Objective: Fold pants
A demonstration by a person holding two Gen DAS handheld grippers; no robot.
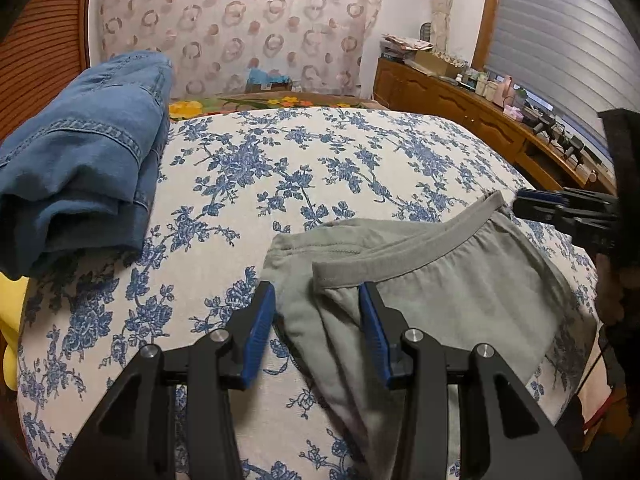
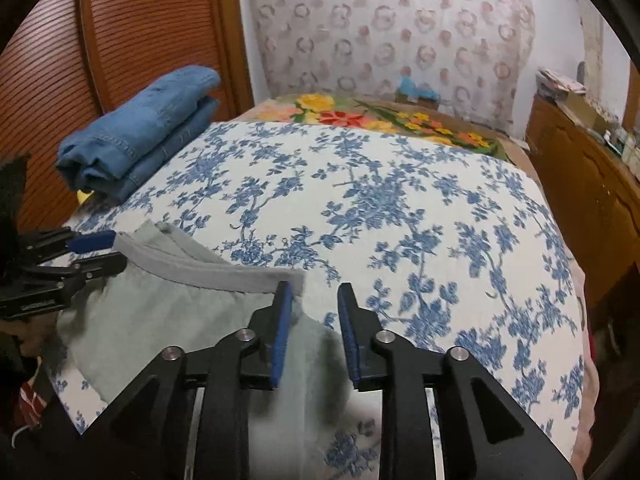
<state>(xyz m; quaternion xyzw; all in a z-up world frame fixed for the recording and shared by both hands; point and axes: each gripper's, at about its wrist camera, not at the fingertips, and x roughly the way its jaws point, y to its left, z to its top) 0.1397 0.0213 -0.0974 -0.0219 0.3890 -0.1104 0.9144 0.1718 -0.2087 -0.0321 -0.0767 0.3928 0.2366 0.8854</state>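
Grey pants [image 1: 460, 292] lie on the blue-flowered bedspread [image 1: 320, 160], their darker waistband [image 1: 400, 258] running across. My left gripper [image 1: 316, 288] stands open over the waistband's left end. Cloth lies between the blue pads, and the left pad is clear of it. In the right wrist view my right gripper [image 2: 315, 287] is open at the waistband's other end [image 2: 294, 278], which lies by the left finger. Bedspread shows in the gap. Each gripper also shows in the other's view: the right gripper [image 1: 536, 204] and the left gripper [image 2: 100, 254].
Folded blue jeans [image 1: 80, 160] [image 2: 136, 136] sit at the bed's far left by a slatted wooden door [image 2: 120, 40]. A wooden cabinet [image 1: 460, 108] with small items runs along the right. A bright flowered blanket [image 2: 380, 118] covers the far end.
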